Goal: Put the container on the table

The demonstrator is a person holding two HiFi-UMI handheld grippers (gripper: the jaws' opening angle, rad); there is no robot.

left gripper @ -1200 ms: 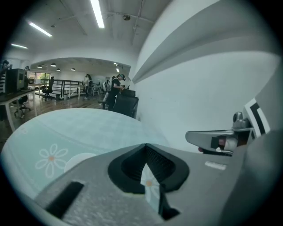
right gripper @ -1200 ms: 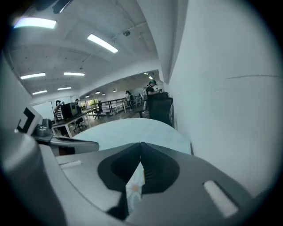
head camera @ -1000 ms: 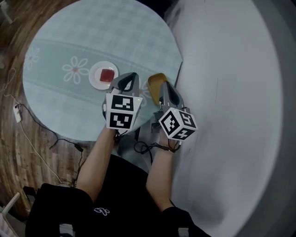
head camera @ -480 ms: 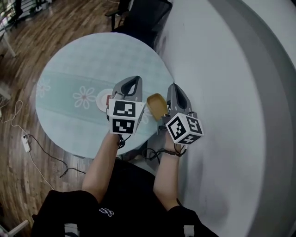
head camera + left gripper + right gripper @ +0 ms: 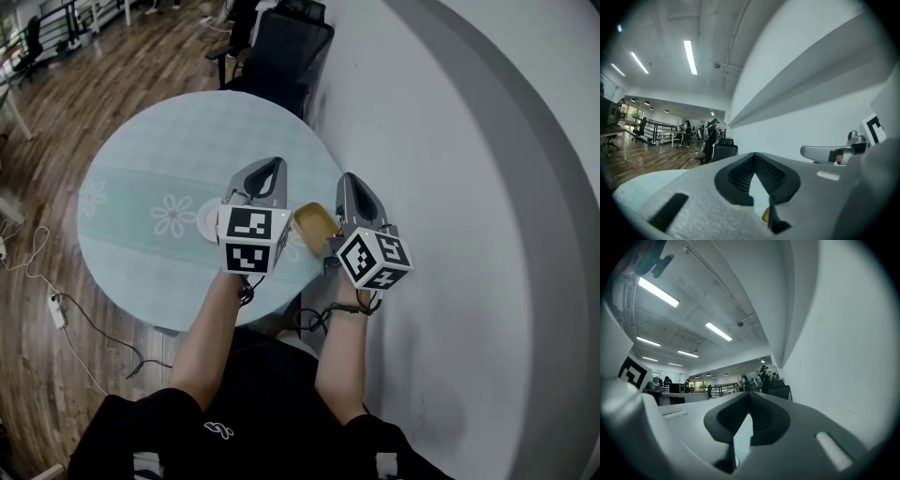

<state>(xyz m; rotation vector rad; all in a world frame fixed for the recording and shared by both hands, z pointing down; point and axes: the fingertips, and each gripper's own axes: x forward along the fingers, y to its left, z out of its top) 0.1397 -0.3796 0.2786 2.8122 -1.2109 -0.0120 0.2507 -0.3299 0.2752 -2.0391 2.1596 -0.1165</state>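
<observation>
Container [image 5: 315, 227] right in the middle of the action: a tan, oblong thing with rounded corners, seen from above in the gap between the two grippers. Its long axis runs on a slant, the far end up beside the left gripper [image 5: 265, 169] and the near end tucked under the body of the right gripper [image 5: 348, 184], which hides that corner. A paler rim rings a darker middle, so the open side looks to be facing up. It lies over the round surface [image 5: 159, 141], close to the edge nearest the person and on the side by the white wall [image 5: 450, 187]. Whether it rests on the flowered cloth [image 5: 131, 178] or hangs just clear of it, the head view does not settle.

Over to the left gripper: its fingers [image 5: 737, 177] are drawn together, tips meeting, nothing pinched between them. A sliver of the tan container peeks out low down past them. Right gripper, same story: fingers [image 5: 765, 420] closed tip to tip with nothing between. Both tools point out level, side by side, with the person's bare forearms [image 5: 211, 328] behind them.

Just left of the left gripper a white plate [image 5: 205, 220] sits on the cloth, half covered by that gripper. Beyond the far rim stands a black chair [image 5: 281, 47] on the wooden floor [image 5: 112, 66], and a white power strip [image 5: 57, 310] lies on that floor off to the left
</observation>
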